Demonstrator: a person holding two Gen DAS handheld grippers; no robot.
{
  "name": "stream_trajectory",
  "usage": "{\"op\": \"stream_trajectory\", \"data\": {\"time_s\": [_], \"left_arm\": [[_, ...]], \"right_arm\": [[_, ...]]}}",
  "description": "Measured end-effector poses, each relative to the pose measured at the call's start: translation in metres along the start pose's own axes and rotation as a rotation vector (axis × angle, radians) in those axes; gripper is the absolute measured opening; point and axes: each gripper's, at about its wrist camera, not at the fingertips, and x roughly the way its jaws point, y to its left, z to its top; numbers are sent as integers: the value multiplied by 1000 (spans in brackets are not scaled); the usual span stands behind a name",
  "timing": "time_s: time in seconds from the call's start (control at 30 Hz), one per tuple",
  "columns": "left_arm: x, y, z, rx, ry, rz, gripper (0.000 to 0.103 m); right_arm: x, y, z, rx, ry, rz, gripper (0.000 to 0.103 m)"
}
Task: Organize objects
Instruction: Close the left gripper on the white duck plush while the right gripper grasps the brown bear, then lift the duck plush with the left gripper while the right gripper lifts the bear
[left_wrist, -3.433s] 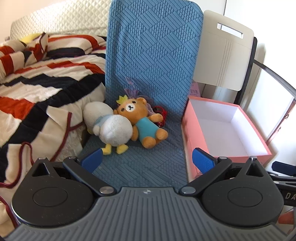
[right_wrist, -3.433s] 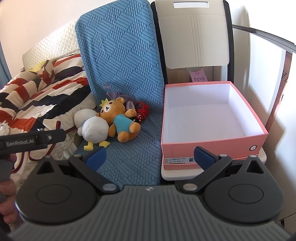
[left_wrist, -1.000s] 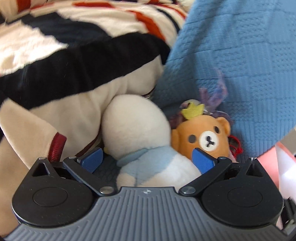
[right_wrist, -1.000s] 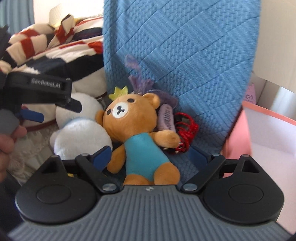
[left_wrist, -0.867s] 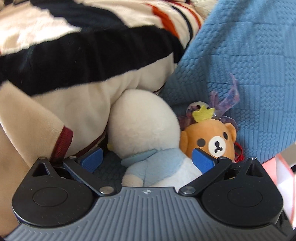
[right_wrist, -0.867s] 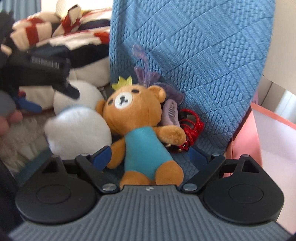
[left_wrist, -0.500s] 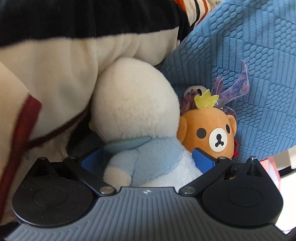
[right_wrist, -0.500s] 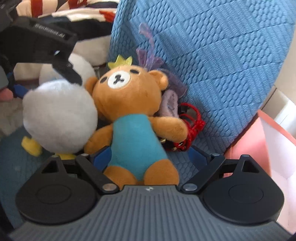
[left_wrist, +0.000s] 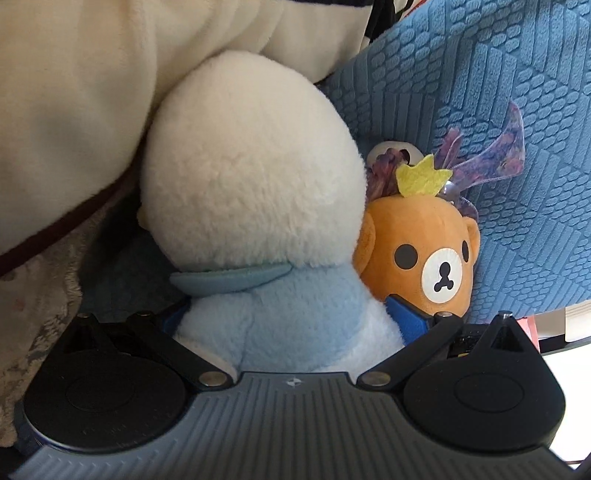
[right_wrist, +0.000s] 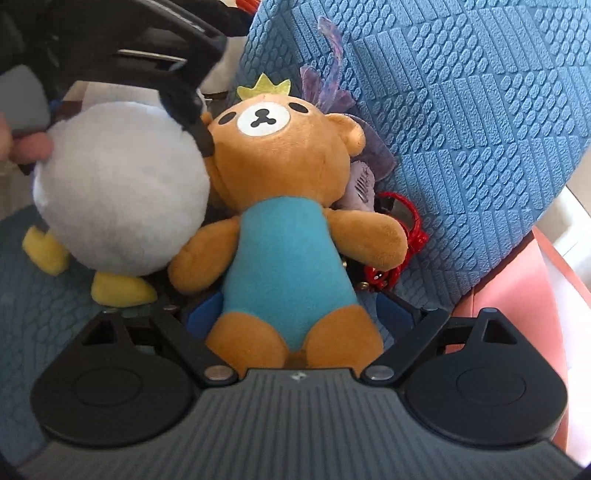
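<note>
A white plush duck (left_wrist: 251, 177) with a light-blue body lies on the blue quilted mat (left_wrist: 461, 92); it also shows in the right wrist view (right_wrist: 122, 184). My left gripper (left_wrist: 291, 317) is open, its fingers on either side of the duck's body. Beside it lies an orange bear (left_wrist: 424, 254) with a yellow crown. In the right wrist view the bear (right_wrist: 284, 221) wears a teal suit. My right gripper (right_wrist: 299, 314) is open around the bear's lower body. The left gripper's black arm (right_wrist: 140, 55) reaches over the duck.
A red ornament (right_wrist: 399, 258) and a purple ribbon piece (right_wrist: 332, 92) lie behind the bear against the upright mat. The pink box's wall (right_wrist: 517, 288) stands to the right. A cream blanket (left_wrist: 74, 92) presses against the duck on the left.
Both grippers have moved closer. The left one now straddles the duck's body and the right one straddles the bear's lower body. The duck has shifted slightly.
</note>
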Motion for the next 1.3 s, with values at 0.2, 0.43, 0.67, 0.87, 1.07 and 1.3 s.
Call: {"op": "stream_trajectory", "data": {"time_s": [0.2, 0.43, 0.67, 0.87, 1.07, 1.3], "left_arm": [[-15, -7, -10, 56, -31, 34, 99], [-40, -17, -34, 167, -69, 45, 95], [-48, -31, -61, 281, -89, 68, 93], [-59, -40, -88, 394, -88, 110, 91], [-53, -38, -93, 387, -44, 121, 92], [-52, -25, -78, 263, -33, 74, 92]], "right_arm": [[-13, 3, 0, 16, 6, -14, 71], [-40, 4, -4, 50, 15, -27, 69], [-70, 0, -15, 114, 46, -53, 68], [-100, -2, -33, 201, 95, -48, 65], [-108, -3, -43, 206, 117, -31, 63], [-117, -8, -40, 231, 71, 9, 78]]}}
